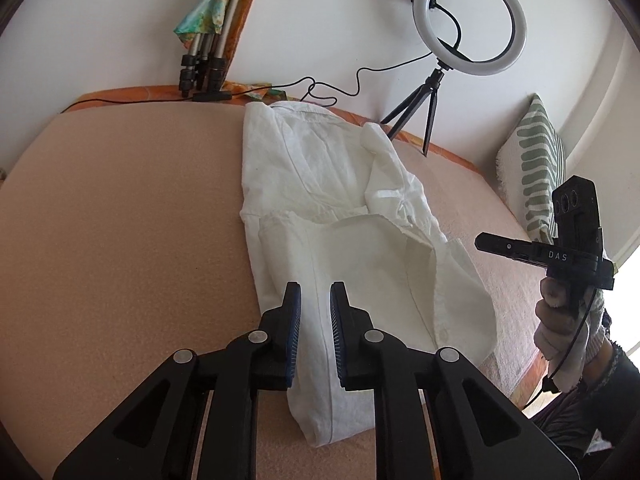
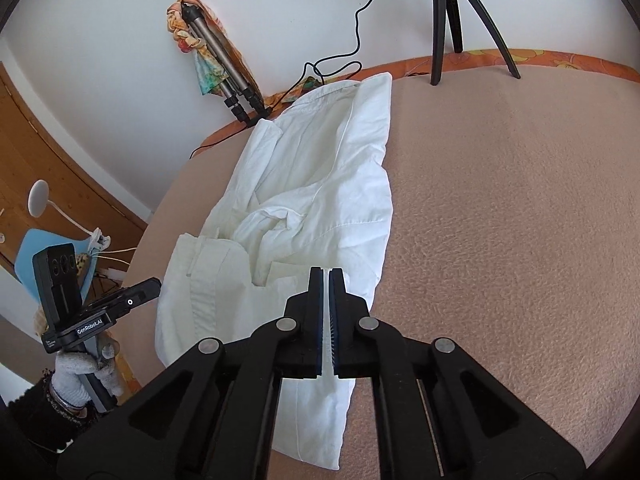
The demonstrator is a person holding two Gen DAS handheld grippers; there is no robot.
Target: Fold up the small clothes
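Right gripper [image 2: 328, 276] marked "DAS", clamped on white shirt [image 2: 320, 168]; left gripper [image 1: 316, 294] marked "GenRobot.AI", jaws apart above shirt.

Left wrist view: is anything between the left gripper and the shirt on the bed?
Nothing visible. The left gripper hangs with its jaws apart right over the near end of the white shirt, which lies uncovered on the bed.

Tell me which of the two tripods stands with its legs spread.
The black tripod under the ring light; the silver tripod, draped with colourful cloth, leans folded against the wall.
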